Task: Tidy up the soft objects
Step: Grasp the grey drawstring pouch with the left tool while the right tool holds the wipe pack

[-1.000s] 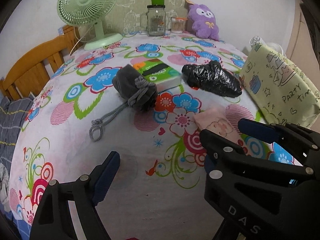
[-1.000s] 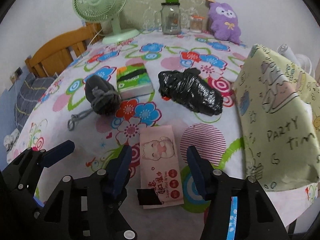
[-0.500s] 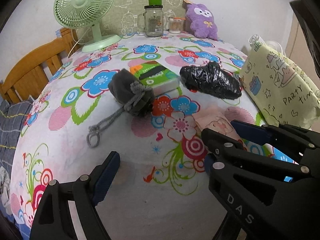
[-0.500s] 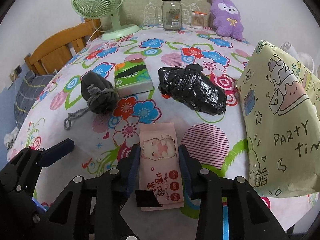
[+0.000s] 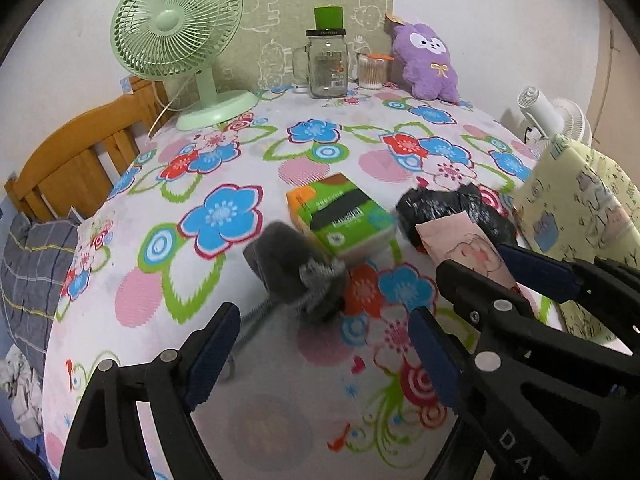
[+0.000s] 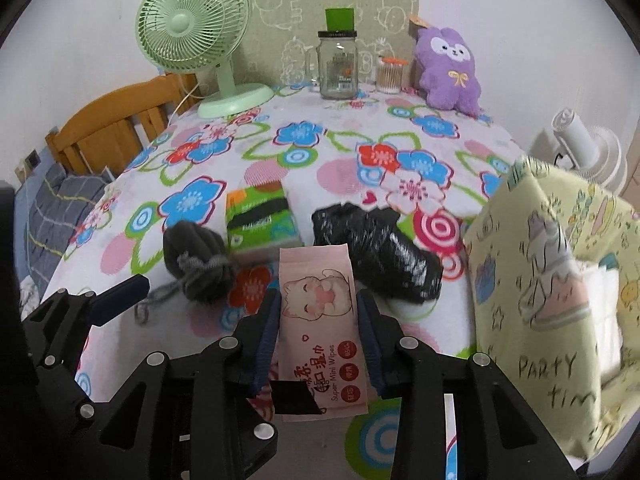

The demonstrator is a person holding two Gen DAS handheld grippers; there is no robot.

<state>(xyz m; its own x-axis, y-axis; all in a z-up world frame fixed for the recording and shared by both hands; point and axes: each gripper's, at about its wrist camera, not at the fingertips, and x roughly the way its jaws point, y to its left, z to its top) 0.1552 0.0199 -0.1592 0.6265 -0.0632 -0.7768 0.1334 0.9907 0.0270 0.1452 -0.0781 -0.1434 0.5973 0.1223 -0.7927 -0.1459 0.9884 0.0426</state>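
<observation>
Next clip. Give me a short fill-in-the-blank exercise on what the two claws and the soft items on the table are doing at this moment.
1. The right claw is shut on the pink ____ pack.
2. The left claw is ____ and holds nothing.
3. The grey drawstring pouch lies right beside the ____ tissue pack.
4. The yellow bag carries the word ____.

Missing words: wipes; open; green; PARTY
</observation>
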